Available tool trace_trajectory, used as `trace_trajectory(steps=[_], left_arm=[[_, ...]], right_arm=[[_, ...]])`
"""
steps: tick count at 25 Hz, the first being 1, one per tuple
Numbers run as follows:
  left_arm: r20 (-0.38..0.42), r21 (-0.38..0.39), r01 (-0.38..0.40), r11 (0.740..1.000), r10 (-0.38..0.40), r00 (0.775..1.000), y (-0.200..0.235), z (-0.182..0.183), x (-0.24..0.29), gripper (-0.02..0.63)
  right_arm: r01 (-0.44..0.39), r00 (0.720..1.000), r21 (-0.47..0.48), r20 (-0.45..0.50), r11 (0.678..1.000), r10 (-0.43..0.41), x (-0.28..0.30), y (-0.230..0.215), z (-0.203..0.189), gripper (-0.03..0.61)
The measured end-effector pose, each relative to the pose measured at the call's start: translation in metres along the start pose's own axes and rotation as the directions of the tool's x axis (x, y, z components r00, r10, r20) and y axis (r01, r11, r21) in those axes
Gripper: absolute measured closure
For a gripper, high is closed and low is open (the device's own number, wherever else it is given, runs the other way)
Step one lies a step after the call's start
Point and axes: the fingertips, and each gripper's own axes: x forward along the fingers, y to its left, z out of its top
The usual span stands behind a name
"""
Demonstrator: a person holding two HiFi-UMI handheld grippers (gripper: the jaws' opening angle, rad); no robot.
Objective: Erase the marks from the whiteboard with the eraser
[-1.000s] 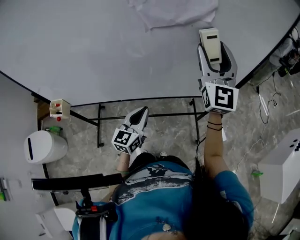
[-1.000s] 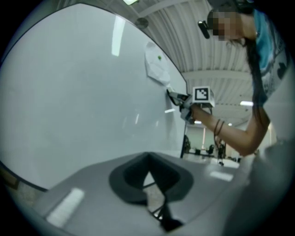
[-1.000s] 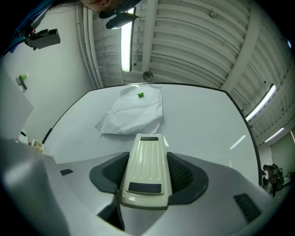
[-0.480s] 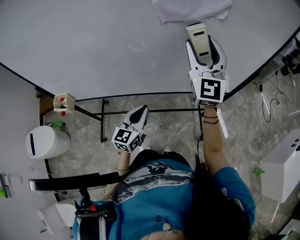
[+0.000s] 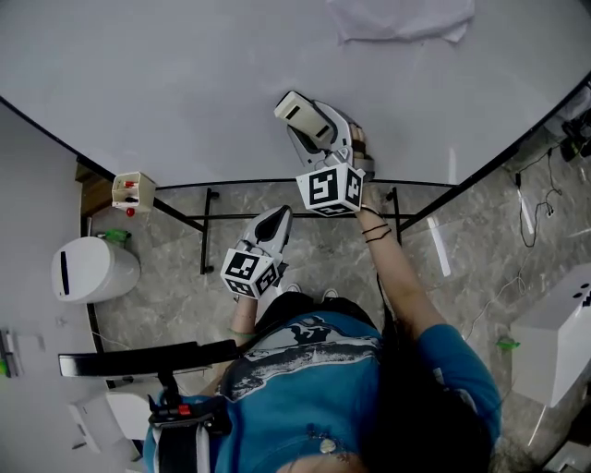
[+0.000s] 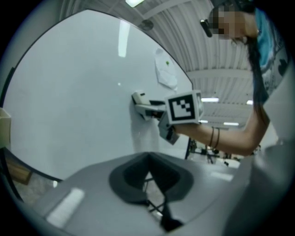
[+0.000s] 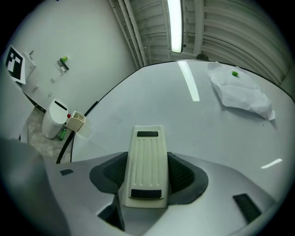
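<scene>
Head view, looking steeply down: a person in a blue shirt (image 5: 314,388) stands at a large whiteboard (image 5: 185,83) that fills the upper half of the scene. The right gripper (image 5: 314,129), just above centre toward 12 o'clock, reaches onto the board, its tip slanted toward 11 o'clock. Its jaws are clamped on a cream eraser (image 5: 297,109), and the eraser's far end lies against the white surface. In the right gripper view the eraser (image 7: 146,166) sits lengthwise between the two dark pads, a ribbed cream block pointing to 12 o'clock across the whiteboard (image 7: 207,133). The left gripper (image 5: 274,222) hangs lower, near centre, off the board and over the stone floor (image 5: 480,231). In its own view, the left gripper (image 6: 150,173) has its jaws pressed together with nothing between them. A crumpled sheet of paper (image 5: 402,18) is stuck on the board at 1 o'clock. A small box of markers (image 5: 134,191) hangs at the board's edge at 9 o'clock, with a white bin (image 5: 88,270) just below it toward 8 o'clock.
</scene>
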Motion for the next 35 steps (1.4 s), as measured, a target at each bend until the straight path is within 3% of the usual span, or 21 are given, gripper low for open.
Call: trace_trajectory(steps=[8,15,20,27,30,35], left_arm=[[0.005,0.001,0.000,1.000,0.000,1.000,-0.001,0.003,-0.001,0.611],[-0.001,-0.001,0.026,1.000,-0.026,1.000,-0.006,0.001,0.008,0.611],[-0.010,-0.001,0.066,0.998,-0.066,0.998,-0.014,-0.002,0.020,0.611],[-0.016,-0.001,0.101,0.995,-0.101,0.995,-0.015,-0.002,0.027,0.611],[-0.028,-0.002,0.101,0.995,-0.101,0.994,-0.017,-0.002,0.029,0.611],[-0.018,0.001,0.094,0.996,-0.094,0.995,-0.010,-0.001,0.027,0.611]], right_arm=[[0.007,1.000,0.046,-0.009,0.999,-0.007,-0.006,-0.014,0.002,0.316],[0.142,0.989,0.184,0.014,0.973,-0.147,-0.038,-0.099,0.006,0.316],[0.284,0.956,0.266,-0.005,0.921,-0.293,-0.074,-0.180,-0.008,0.316],[0.467,0.880,0.327,-0.075,0.822,-0.470,-0.120,-0.267,-0.040,0.316],[0.502,0.859,0.355,-0.092,0.789,-0.504,-0.134,-0.286,-0.049,0.316],[0.525,0.843,0.369,-0.103,0.767,-0.528,-0.132,-0.283,-0.048,0.316]])
